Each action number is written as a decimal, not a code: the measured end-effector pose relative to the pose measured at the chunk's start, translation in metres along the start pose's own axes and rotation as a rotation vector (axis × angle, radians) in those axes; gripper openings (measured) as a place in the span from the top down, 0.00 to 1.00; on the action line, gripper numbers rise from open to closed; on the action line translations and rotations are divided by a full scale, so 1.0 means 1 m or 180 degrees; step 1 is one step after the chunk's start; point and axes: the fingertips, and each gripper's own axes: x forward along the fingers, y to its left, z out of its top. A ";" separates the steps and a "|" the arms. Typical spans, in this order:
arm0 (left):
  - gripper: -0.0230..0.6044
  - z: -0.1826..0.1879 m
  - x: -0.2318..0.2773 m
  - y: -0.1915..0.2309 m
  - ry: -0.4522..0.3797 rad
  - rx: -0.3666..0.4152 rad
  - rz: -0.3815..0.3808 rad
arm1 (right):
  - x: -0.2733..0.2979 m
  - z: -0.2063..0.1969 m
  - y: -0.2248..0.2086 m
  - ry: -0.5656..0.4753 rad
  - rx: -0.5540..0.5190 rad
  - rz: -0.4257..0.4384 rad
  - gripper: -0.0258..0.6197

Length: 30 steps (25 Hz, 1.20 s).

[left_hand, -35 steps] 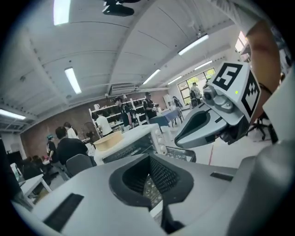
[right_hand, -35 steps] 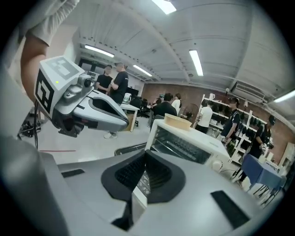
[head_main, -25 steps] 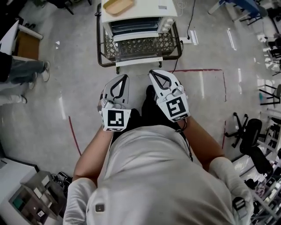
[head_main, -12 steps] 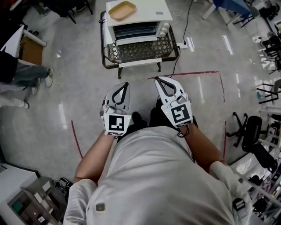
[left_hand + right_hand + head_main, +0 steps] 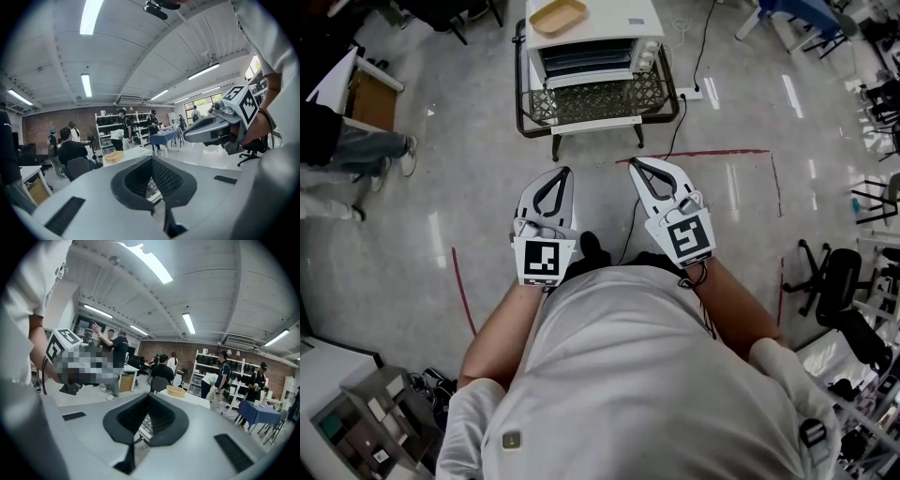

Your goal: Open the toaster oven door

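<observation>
In the head view a white toaster oven [image 5: 592, 42] stands on a low black wire cart [image 5: 598, 101] ahead of me, its glass door [image 5: 585, 60] closed. A tan tray [image 5: 558, 16] lies on the oven's top. My left gripper [image 5: 565, 172] and right gripper [image 5: 635, 164] hang side by side in front of my body, well short of the cart. Both are shut with nothing between the jaws. The left gripper view looks over its closed jaws [image 5: 152, 159] at the tan tray [image 5: 114, 157]. The right gripper view [image 5: 148, 394] shows the tray [image 5: 176, 391] too.
Red tape lines [image 5: 712, 152] mark the floor around me. A cable runs from the cart to a power strip [image 5: 696, 90]. A person's legs [image 5: 356, 155] stand at the left, an office chair [image 5: 834, 281] at the right, and equipment [image 5: 366, 431] at the bottom left.
The oven and cart sit a little further right in the head view and the grippers a little lower. Both grippers stay shut and side by side.
</observation>
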 end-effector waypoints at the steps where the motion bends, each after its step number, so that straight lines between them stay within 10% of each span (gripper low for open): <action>1: 0.94 0.004 -0.001 -0.004 -0.0027 -0.0004 0.0030 | -0.006 0.000 -0.002 -0.0020 -0.0012 0.0030 0.93; 30: 0.94 0.057 -0.078 -0.227 0.0088 -0.0167 0.0530 | -0.259 -0.073 -0.024 -0.0121 0.0176 0.0443 0.93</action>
